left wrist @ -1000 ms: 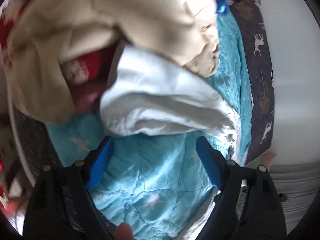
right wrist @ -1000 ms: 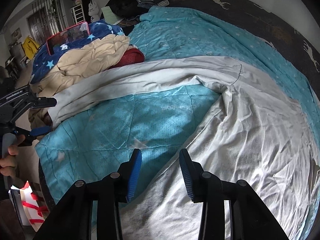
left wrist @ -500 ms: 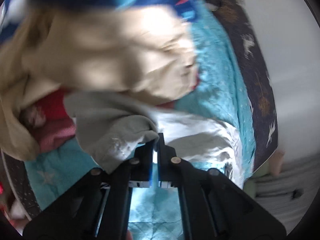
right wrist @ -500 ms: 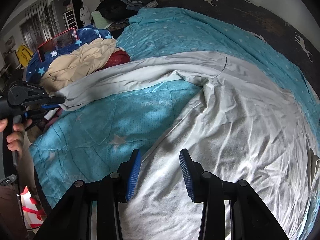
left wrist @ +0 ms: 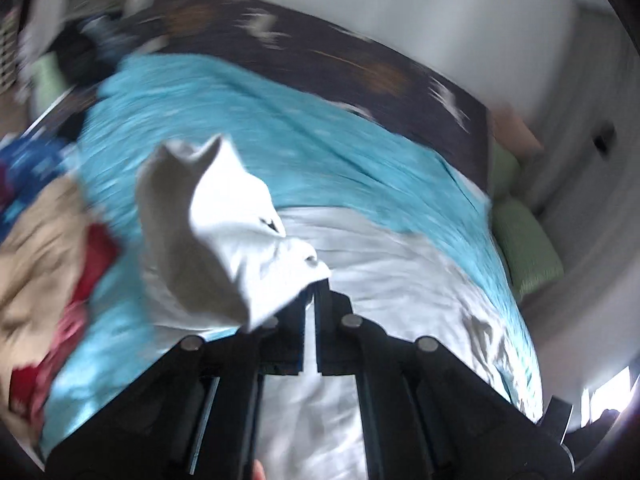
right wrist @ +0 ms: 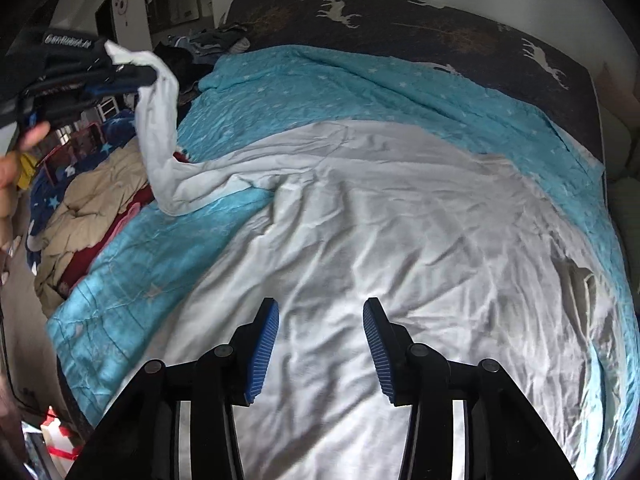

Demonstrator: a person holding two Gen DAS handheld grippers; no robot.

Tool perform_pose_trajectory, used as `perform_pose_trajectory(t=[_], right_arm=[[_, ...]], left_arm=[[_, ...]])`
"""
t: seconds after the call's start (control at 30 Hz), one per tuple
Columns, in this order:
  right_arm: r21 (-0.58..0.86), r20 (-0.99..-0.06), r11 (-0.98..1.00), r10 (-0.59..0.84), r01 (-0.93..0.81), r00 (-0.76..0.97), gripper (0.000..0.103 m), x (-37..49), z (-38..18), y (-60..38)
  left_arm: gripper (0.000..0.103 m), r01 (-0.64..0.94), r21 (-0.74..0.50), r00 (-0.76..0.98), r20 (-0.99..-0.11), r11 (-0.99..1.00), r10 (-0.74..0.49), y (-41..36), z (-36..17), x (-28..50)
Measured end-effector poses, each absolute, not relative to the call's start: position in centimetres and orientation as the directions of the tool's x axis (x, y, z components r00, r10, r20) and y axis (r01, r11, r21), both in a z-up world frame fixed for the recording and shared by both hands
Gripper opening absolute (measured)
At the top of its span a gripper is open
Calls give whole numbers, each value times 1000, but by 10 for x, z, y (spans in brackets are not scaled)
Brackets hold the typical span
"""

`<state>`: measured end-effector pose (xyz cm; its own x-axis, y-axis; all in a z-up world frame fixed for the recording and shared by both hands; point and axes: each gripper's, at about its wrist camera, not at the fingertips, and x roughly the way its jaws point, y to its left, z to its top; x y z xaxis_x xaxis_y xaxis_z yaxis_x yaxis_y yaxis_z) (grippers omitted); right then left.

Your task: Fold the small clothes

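Observation:
A large white garment (right wrist: 400, 248) lies spread and wrinkled over the turquoise quilt (right wrist: 344, 92) on the bed. Its long sleeve (right wrist: 160, 128) is lifted off the bed at the left. My left gripper (left wrist: 311, 288) is shut on the sleeve end (left wrist: 224, 232), which bunches up over the fingers in the blurred left wrist view; it also shows at the upper left of the right wrist view as the left gripper (right wrist: 140, 76). My right gripper (right wrist: 320, 344) hovers over the garment's lower middle, its jaws opening, with nothing pinched between the blue pads (right wrist: 264, 352).
A heap of beige, red and star-patterned blue clothes (right wrist: 92, 208) lies at the bed's left edge. A dark deer-print sheet (right wrist: 440, 36) runs along the far side by the white wall. Green cushions (left wrist: 528, 248) sit beyond the bed's corner. A hand (right wrist: 16, 160) shows at the left.
My left gripper closed on the white sleeve end by the clothes heap, then swung up and rolled, lifting the sleeve. My right gripper slid over the white garment and its jaws widened.

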<state>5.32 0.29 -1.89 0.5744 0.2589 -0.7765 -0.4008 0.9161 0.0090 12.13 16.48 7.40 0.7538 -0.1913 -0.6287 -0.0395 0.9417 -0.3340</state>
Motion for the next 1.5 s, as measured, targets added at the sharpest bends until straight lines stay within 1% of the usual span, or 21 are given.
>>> perform_pose_trajectory(t=[0.1, 0.2, 0.3, 0.43, 0.53, 0.57, 0.63, 0.67, 0.7, 0.73, 0.87, 0.9, 0.93, 1.0, 1.07, 1.13, 1.23, 1.33, 1.37, 1.43, 1.5], right_arm=[[18, -772, 947, 218, -322, 597, 48, 56, -17, -38], [19, -771, 973, 160, -230, 616, 48, 58, -16, -83], [4, -776, 991, 87, -132, 625, 48, 61, -19, -131], [14, -793, 1000, 17, -10, 610, 48, 66, -28, -188], [22, -806, 999, -11, 49, 592, 48, 68, -38, -218], [27, -810, 998, -9, 54, 586, 48, 69, -40, -223], [47, -819, 998, 15, 40, 574, 48, 71, -45, -229], [55, -821, 998, 30, 27, 569, 48, 73, -47, -227], [63, -822, 998, 47, 8, 567, 48, 77, -48, -226], [70, -822, 997, 66, -15, 566, 48, 82, -49, -224], [109, -815, 982, 176, -152, 552, 48, 109, -49, -203], [123, -810, 975, 207, -186, 549, 47, 116, -47, -197], [142, -801, 965, 244, -222, 546, 46, 125, -44, -190], [193, -785, 943, 315, -273, 534, 46, 144, -39, -181], [264, -767, 920, 382, -289, 516, 46, 170, -34, -174], [316, -764, 909, 414, -273, 495, 46, 196, -36, -168], [331, -805, 910, 410, -248, 428, 45, 228, -56, -156], [378, -821, 910, 416, -173, 392, 41, 239, -77, -158], [432, -803, 890, 452, -143, 388, 41, 238, -81, -164], [576, -726, 813, 558, -88, 402, 41, 235, -89, -183], [657, -680, 753, 612, -34, 403, 41, 233, -95, -197]], left_arm=[[4, 90, -295, 727, -634, 951, -265, 87, 82, 149], [4, 216, -290, 674, -647, 932, -358, 11, 75, 167], [4, 307, -281, 620, -666, 909, -415, -52, 62, 175], [4, 366, -282, 529, -721, 887, -448, -106, 33, 185], [6, 387, -289, 456, -765, 876, -454, -122, 16, 185], [9, 394, -282, 451, -770, 875, -451, -120, 15, 182], [32, 403, -246, 475, -767, 881, -432, -105, 16, 172], [39, 398, -217, 498, -765, 891, -408, -96, 16, 169], [50, 384, -181, 528, -762, 905, -376, -84, 14, 166], [59, 353, -135, 566, -757, 926, -327, -64, 15, 159], [70, 207, -10, 664, -733, 978, -148, 13, 18, 138], [77, 172, 18, 678, -727, 985, -105, 32, 17, 135], [80, 134, 53, 695, -716, 990, -56, 51, 15, 129], [81, 84, 111, 712, -702, 990, 18, 78, 10, 123], [81, 56, 134, 700, -711, 989, 57, 106, 6, 121], [81, 35, 116, 676, -734, 993, 62, 130, 1, 119], [81, -2, 88, 664, -745, 996, 67, 154, -9, 117], [81, -20, 28, 663, -748, 999, 34, 174, -18, 112], [81, -24, 18, 663, -748, 1000, 30, 179, -20, 111], [81, -37, 10, 664, -747, 999, 32, 188, -24, 108], [81, -49, -3, 667, -744, 999, 30, 197, -25, 103]])
